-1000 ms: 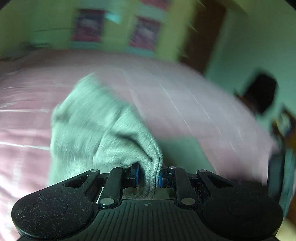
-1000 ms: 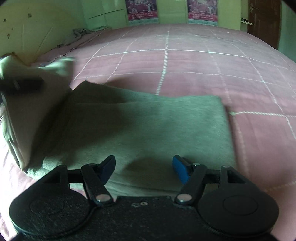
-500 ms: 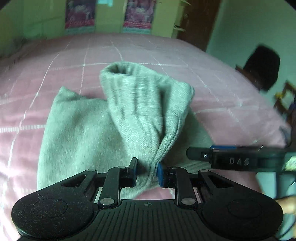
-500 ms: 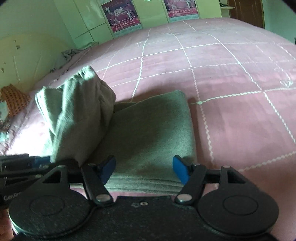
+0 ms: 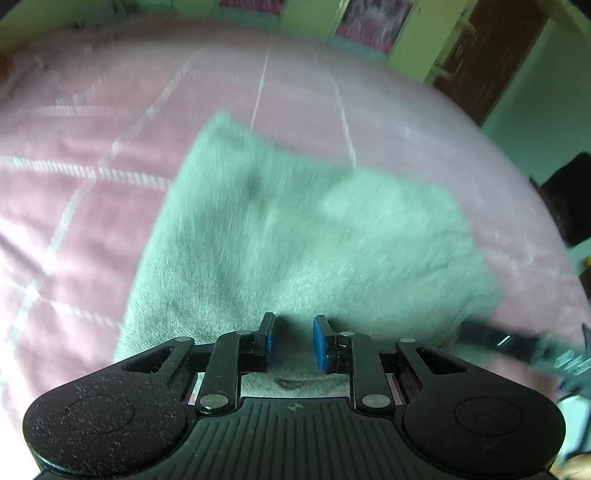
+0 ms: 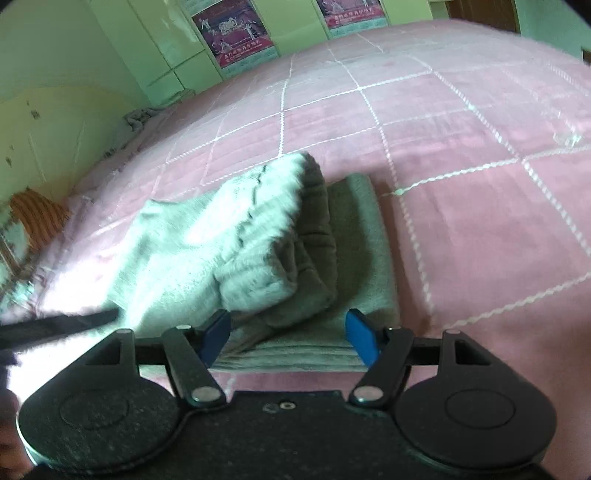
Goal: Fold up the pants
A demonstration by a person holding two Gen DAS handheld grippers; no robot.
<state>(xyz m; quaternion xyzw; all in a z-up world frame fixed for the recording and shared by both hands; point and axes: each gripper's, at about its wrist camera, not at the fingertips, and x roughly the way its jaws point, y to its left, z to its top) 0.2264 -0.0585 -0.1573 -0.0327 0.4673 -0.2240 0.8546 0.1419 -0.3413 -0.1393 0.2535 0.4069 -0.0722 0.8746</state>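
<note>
Fuzzy knit pants (image 6: pixel 236 236), matt quilted bedspread (image 6: pixel 461 177)

The pants (image 6: pixel 258 251) lie on the bed (image 6: pixel 480 184), their upper layer bunched on a flat folded layer. Both tongs, left (image 5: pixel 290 341) and right (image 6: pixel 288 338), sit at the near edge. Posters (image 6: pixel 232 33) hang behind the bed.

We look steeply down from both wrists, close over the bed's (image 5: pixel 92 206) near edge, sharing the grey pants (image 5: pixel 295 240) (left view blurred).
</note>
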